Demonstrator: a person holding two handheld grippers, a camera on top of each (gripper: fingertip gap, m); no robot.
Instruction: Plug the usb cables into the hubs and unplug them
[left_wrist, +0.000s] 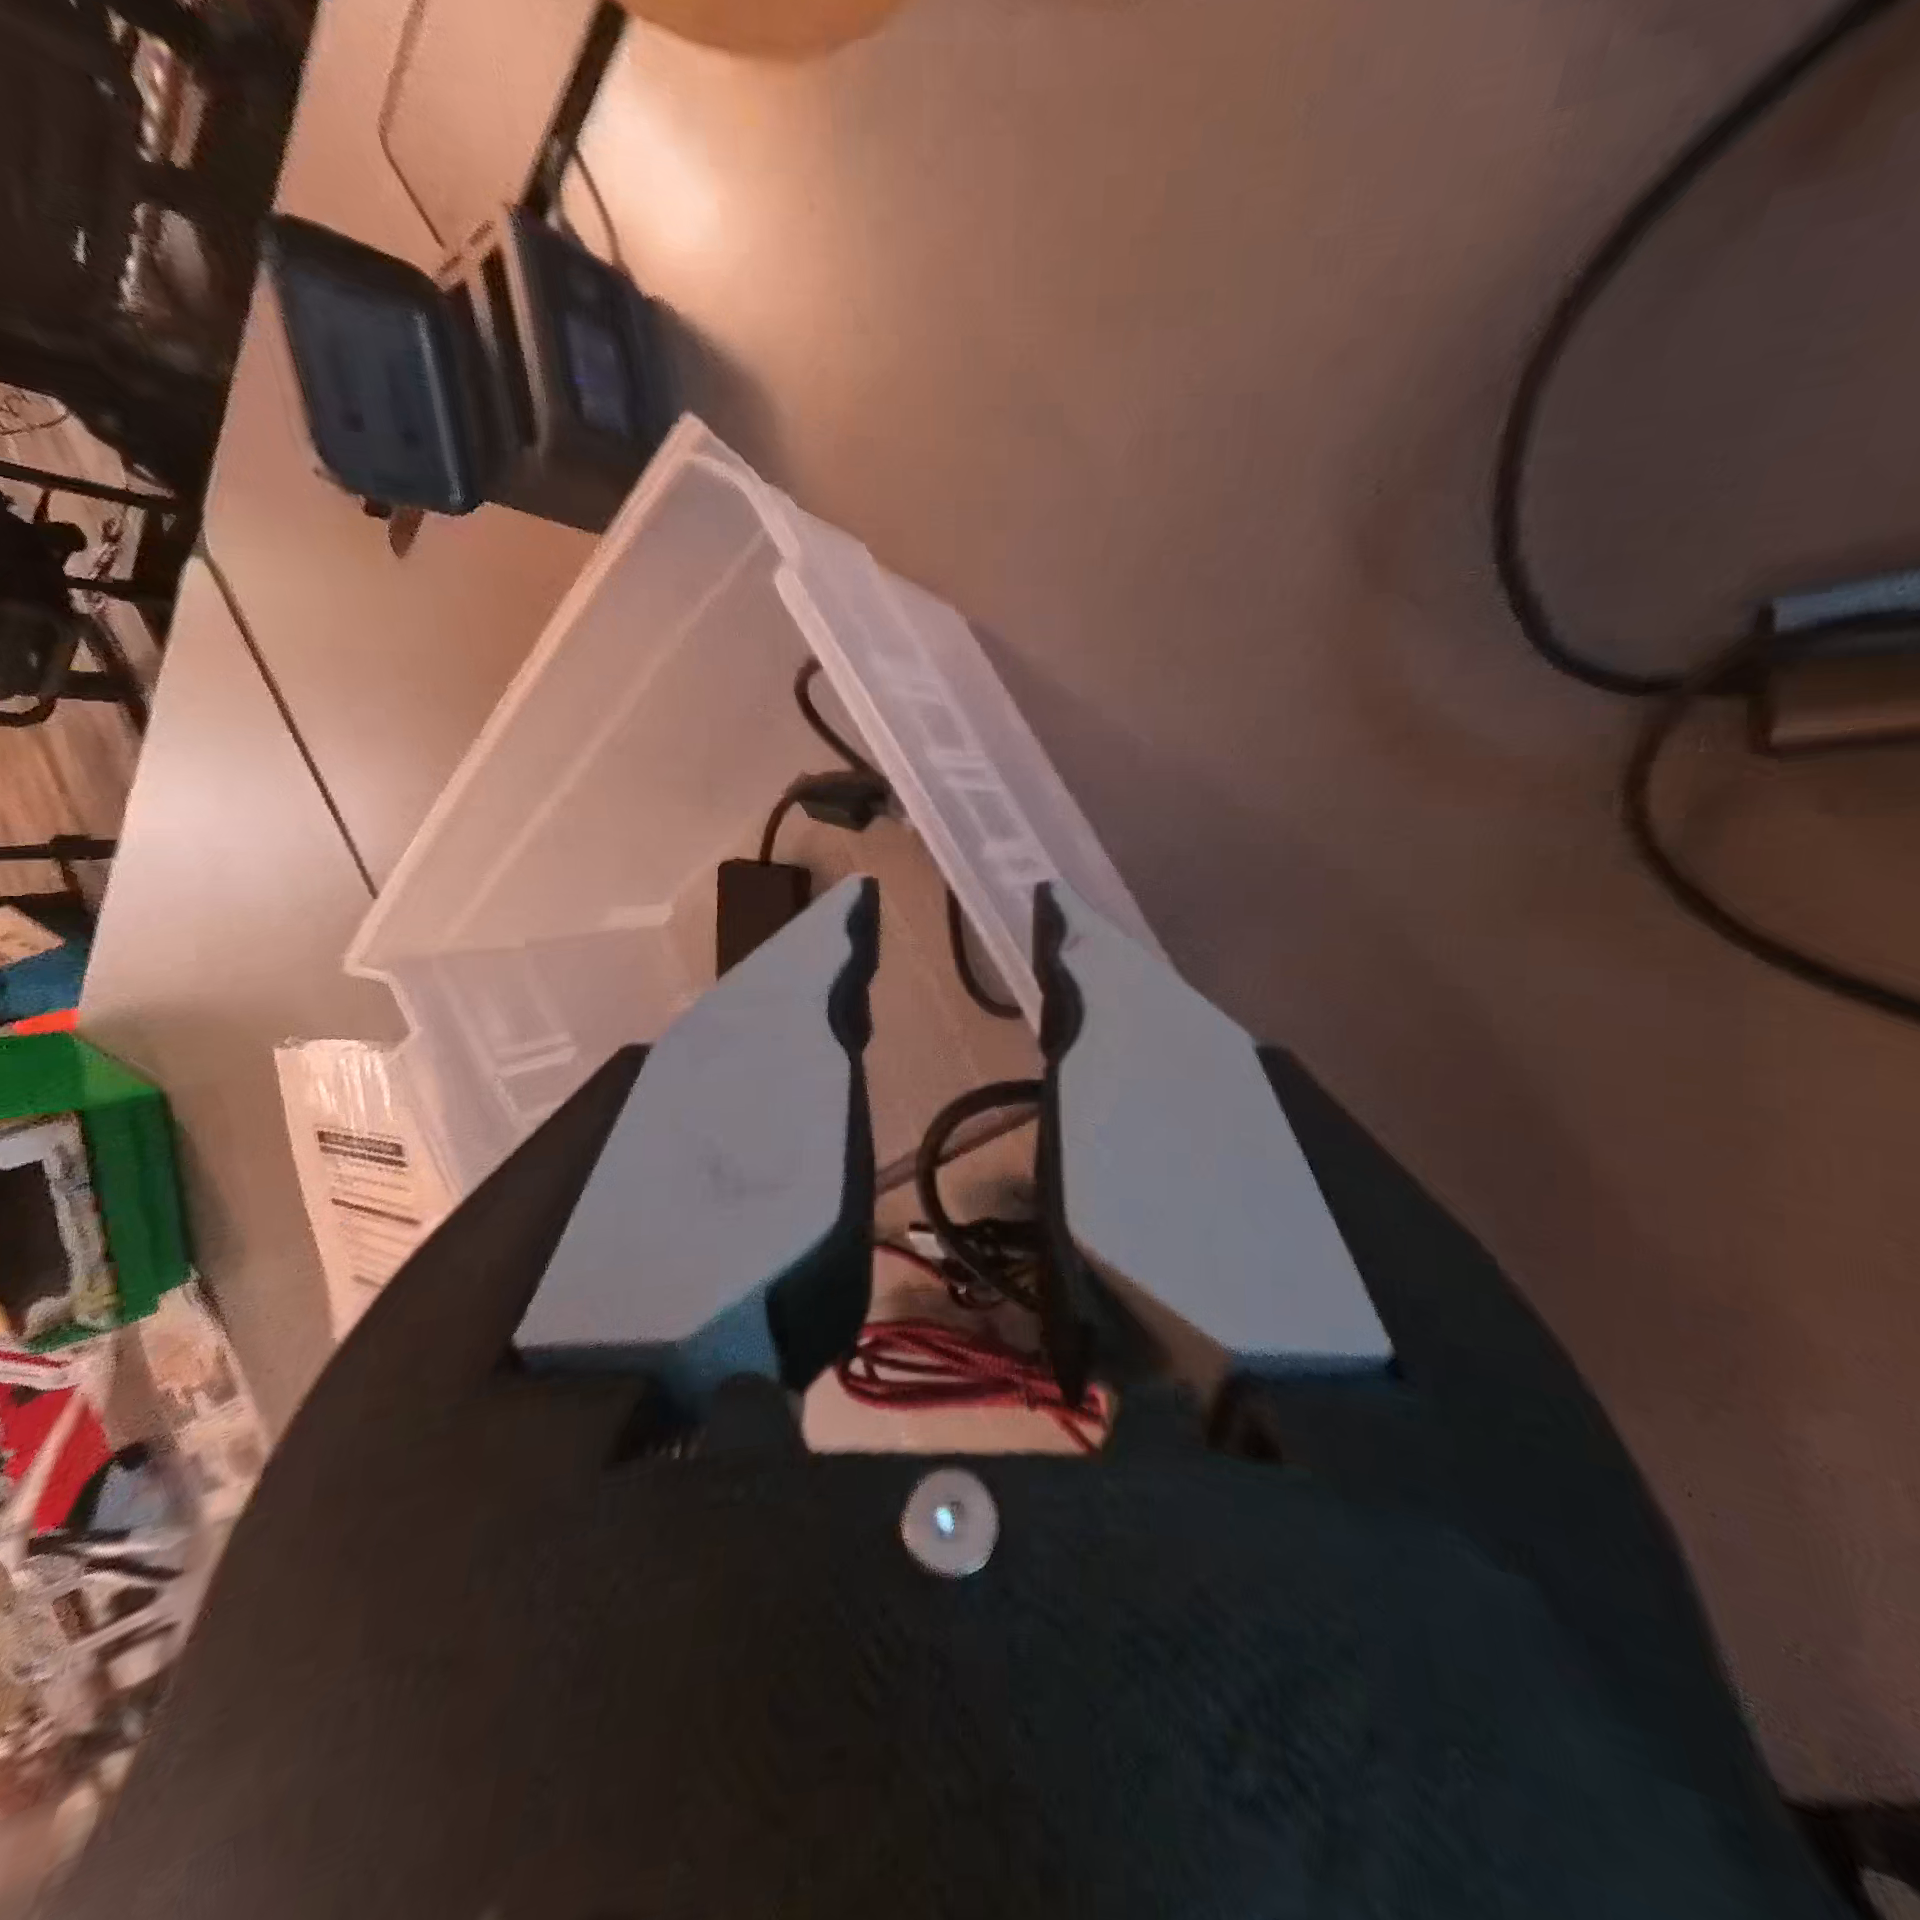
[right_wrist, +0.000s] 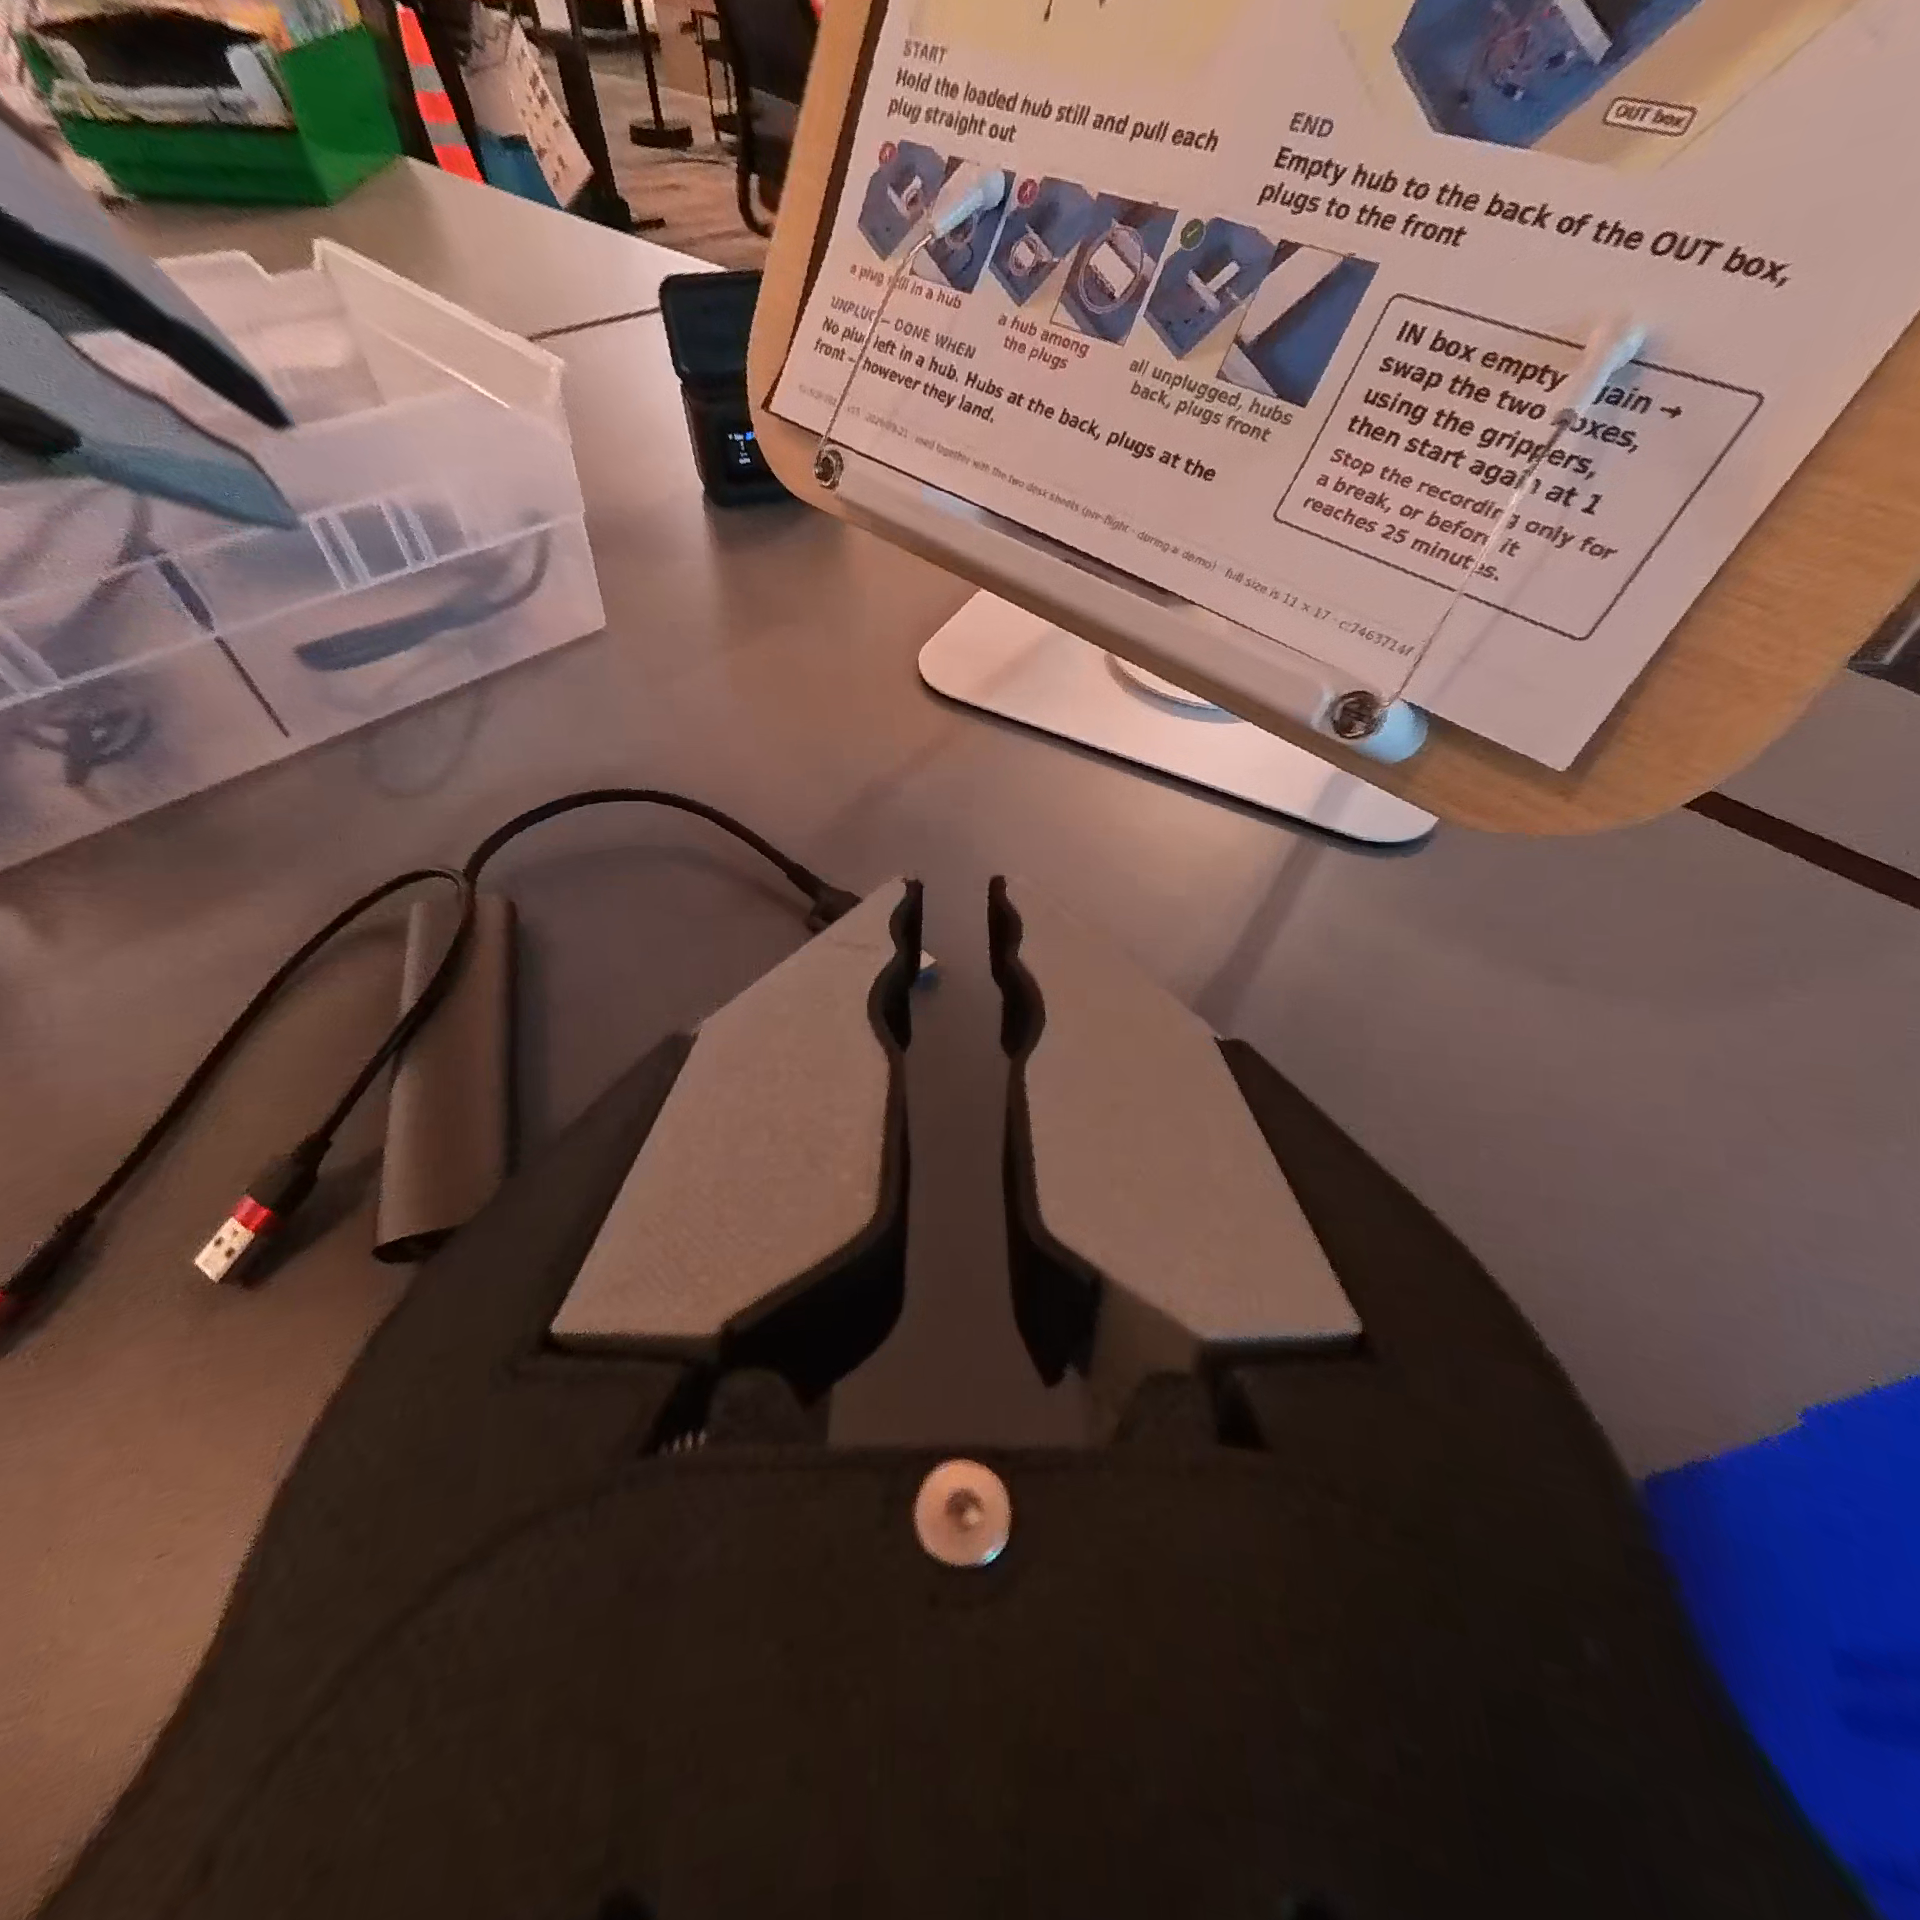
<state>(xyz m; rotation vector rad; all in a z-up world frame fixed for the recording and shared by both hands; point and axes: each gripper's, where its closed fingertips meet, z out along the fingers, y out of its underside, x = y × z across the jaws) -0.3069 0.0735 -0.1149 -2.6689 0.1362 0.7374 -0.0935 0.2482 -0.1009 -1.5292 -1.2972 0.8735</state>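
Judging by the loose plug (right_wrist: 231, 1250) beside the hub (right_wrist: 449, 1070), plugging remains; both tools (left_wrist: 956, 904) (right_wrist: 954, 894) gape empty.

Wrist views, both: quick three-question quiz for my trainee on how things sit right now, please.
1. True or false: the red-and-black USB plug is seated in the slim grey metal hub.
2. The left claw is pointed into: A) the clear plastic compartment box; B) a cardboard carton; C) a metal drawer.
3. In the left wrist view, what colour is the thin cable bundle nearest the claw's base?

Key
1. False: the plug lies loose on the grey table beside the hub.
2. A.
3. Red.
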